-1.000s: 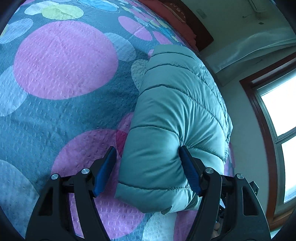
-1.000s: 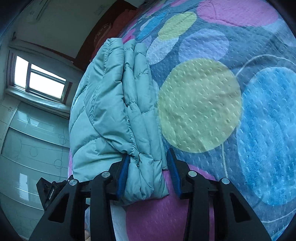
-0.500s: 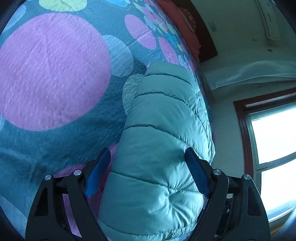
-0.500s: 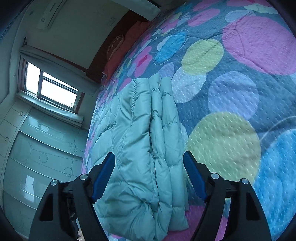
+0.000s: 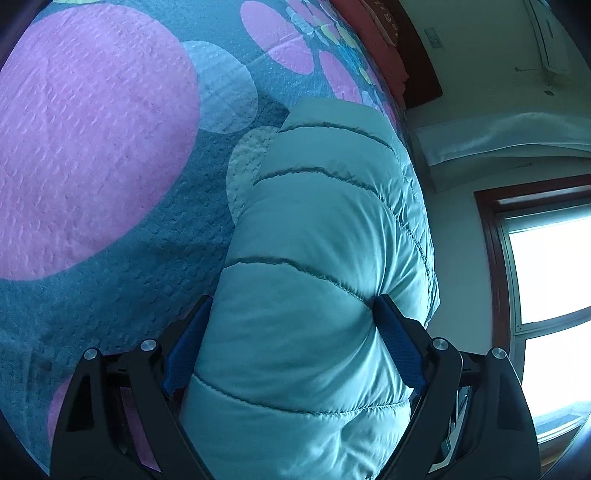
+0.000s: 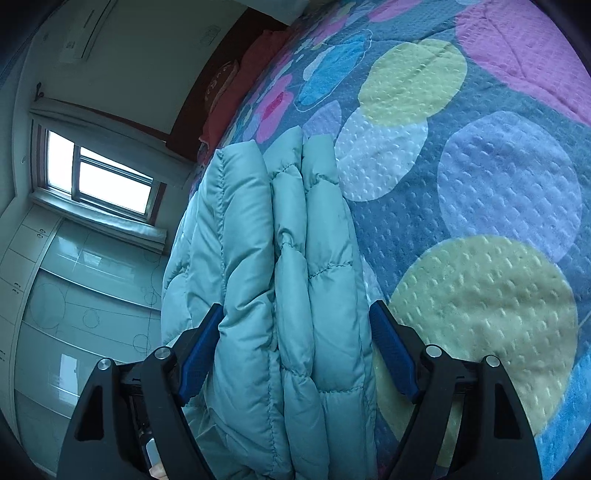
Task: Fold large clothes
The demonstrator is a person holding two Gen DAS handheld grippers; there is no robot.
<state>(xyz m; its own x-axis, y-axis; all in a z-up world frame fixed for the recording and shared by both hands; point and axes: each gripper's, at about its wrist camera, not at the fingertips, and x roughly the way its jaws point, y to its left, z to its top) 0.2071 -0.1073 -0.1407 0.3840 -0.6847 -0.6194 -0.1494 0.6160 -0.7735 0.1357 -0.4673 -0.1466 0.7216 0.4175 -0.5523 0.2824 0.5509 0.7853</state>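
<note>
A: Left gripper (image 5: pixel 291 321) and right gripper (image 6: pixel 295 328)?
B: Both opening, straddling the folded pale teal quilted puffer jacket (image 5: pixel 325 258), ungripped.
A: Beneath?
B: A teal textured bedspread with big coloured circles (image 6: pixel 480 177); window (image 6: pixel 99 177), wall air conditioner (image 6: pixel 88 33). No readable writing.

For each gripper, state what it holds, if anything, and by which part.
Nothing is firmly held. Both the left gripper and right gripper straddle the folded puffer jacket, jaws opening.
</note>
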